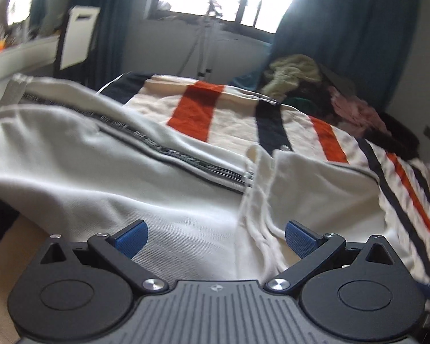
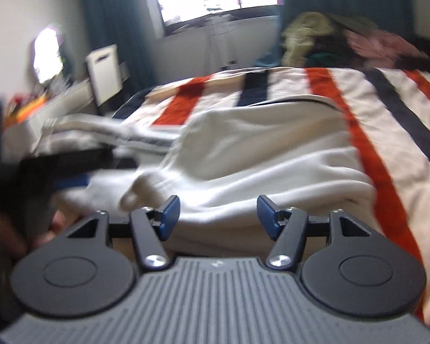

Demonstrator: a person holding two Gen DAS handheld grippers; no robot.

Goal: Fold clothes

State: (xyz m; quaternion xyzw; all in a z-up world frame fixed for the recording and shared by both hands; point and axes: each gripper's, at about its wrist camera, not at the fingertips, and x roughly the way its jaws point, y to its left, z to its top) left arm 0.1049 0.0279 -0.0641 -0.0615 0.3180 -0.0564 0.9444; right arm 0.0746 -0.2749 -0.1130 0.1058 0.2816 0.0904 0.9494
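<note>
A cream-white zip-up garment (image 1: 80, 169) lies spread on the striped bedspread (image 1: 195, 109), its dark zipper running diagonally. A folded flap with a white drawstring (image 1: 261, 223) lies just ahead of my left gripper (image 1: 215, 239), which is open above the cloth with nothing between its blue pads. In the right wrist view the same garment (image 2: 272, 154) lies crumpled in front of my right gripper (image 2: 218, 218), also open and holding nothing. The left gripper (image 2: 63, 169) shows as a dark blur at the left of that view.
A pile of other clothes (image 1: 315, 86) sits at the far right of the bed below blue curtains (image 1: 344, 28). A white box (image 1: 77, 37) and a cluttered shelf (image 1: 3, 48) stand at the left. A tripod (image 1: 203, 48) stands under the bright window.
</note>
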